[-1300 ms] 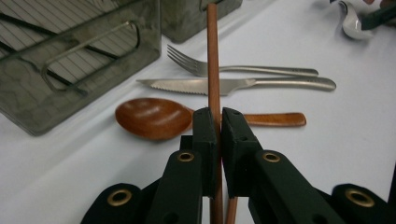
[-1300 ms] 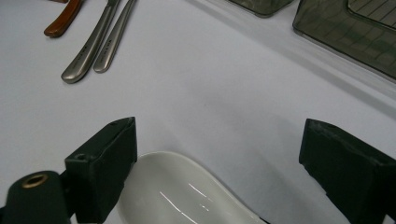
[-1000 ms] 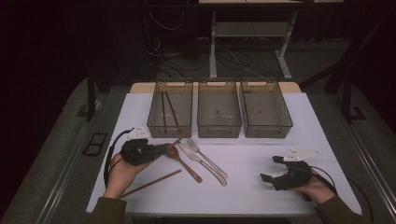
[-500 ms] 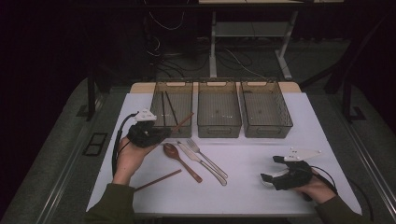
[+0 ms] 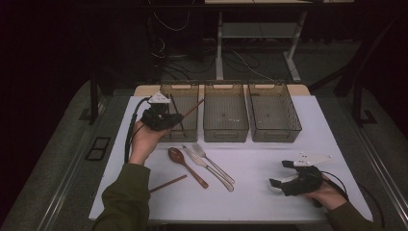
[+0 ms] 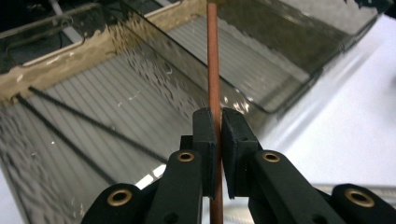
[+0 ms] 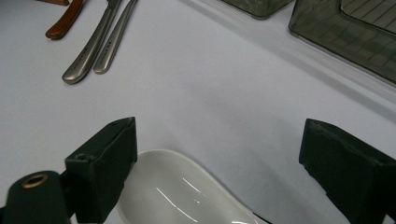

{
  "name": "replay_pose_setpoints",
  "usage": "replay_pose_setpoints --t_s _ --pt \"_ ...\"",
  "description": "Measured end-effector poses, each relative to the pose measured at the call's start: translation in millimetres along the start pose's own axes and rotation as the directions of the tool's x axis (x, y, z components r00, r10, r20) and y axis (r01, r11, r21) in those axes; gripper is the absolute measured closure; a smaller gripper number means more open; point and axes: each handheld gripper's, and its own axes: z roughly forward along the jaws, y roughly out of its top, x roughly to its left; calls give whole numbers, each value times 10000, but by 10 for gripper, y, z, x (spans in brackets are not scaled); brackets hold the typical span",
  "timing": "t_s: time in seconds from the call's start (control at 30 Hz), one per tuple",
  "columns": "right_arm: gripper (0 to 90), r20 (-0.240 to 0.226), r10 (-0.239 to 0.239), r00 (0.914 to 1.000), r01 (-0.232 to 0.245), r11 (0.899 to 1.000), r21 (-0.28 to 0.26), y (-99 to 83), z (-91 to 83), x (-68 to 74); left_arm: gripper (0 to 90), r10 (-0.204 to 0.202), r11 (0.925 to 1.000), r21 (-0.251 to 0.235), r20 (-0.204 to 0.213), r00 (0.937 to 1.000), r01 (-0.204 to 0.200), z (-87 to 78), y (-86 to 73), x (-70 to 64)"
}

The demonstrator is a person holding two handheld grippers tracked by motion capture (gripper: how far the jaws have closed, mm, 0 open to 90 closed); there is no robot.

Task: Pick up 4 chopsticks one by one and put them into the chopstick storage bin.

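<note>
— While I have the left claw (image 6: 218, 140) pinching the brown chopstick (image 6: 213, 70), what matters is how that stick runs against the bin below it.

— How does it sit in the grip?

— Pressed between the two pads, with a short stub behind the jaws and the long part pointing straight ahead and away from the claw. In the high view the left claw (image 5: 169, 121) hangs over the near left wall of the left bin (image 5: 188, 136), and the stick (image 5: 192, 108) slants up and to the right across the bin's mouth.

— And beneath it?

— Directly under and ahead of the jaws lies the ribbed floor of the left bin (image 6: 93, 112), with two black chopsticks (image 6: 93, 123) already lying lengthwise on it. My stick crosses that length at an angle, so I judge the next move calls for turning it in line with them before I let go.

— The other hand?

— The right claw (image 5: 285, 174) rests well off to the right, jaws spread wide over a white spoon (image 7: 187, 196). A second brown chopstick (image 5: 167, 183) lies on the table near the left forearm.
</note>
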Motion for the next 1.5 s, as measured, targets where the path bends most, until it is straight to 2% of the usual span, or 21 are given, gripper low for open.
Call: replay_pose_setpoints --t_s 0.27,0.43,0.57,0.63,0.73,0.83,1.03,1.2,1.37,1.4,1.47,1.5 --pt "114 -41 24 10000 -25 10000 -24 3 0 -1 836 -307 9995 -59 -341 9989 306 175 181 235" --pt "114 -39 4 10000 -4 10000 -58 4 -11 2 836 -633 9980 -110 -555 9965 628 255 260 402" --pt "114 -61 -19 10000 19 9999 -99 5 -17 -1 836 -712 9974 -156 -699 9950 703 306 320 515" --pt "114 -62 1 10000 -2 9999 -110 6 -19 -1 836 -780 9968 -259 -862 9932 761 338 337 562" --pt "114 -63 8 10000 -9 10000 -97 8 -27 3 836 -1153 9924 -529 -931 9890 1107 393 330 631" --pt "114 -30 -28 10000 27 9999 -131 7 -35 3 836 -1372 9898 -533 -997 9855 1324 449 302 690" --pt "114 -23 -24 10000 24 9999 -130 4 -36 0 836 -1701 9849 -494 -1001 9803 1658 574 260 747" --pt "114 -31 -57 10000 56 9999 -134 3 -38 0 835 -1751 9844 -389 -1087 9785 1718 658 269 757" --pt "114 -33 -50 10000 49 9999 -132 0 -39 0 833 -2005 9797 -270 -1247 9717 1987 719 239 784" --pt "114 -35 -47 10000 47 9999 -126 0 -40 0 823 -2009 9795 -110 -1336 9704 2013 730 232 791" --pt "114 -34 -39 10000 38 9999 -121 -2 -40 -1 725 -1955 9803 -56 -1657 9666 1973 746 219 790" --pt "114 -31 -37 10000 37 9999 -115 -2 -40 -2 706 -1881 9816 18 -1659 9680 1910 741 216 793"
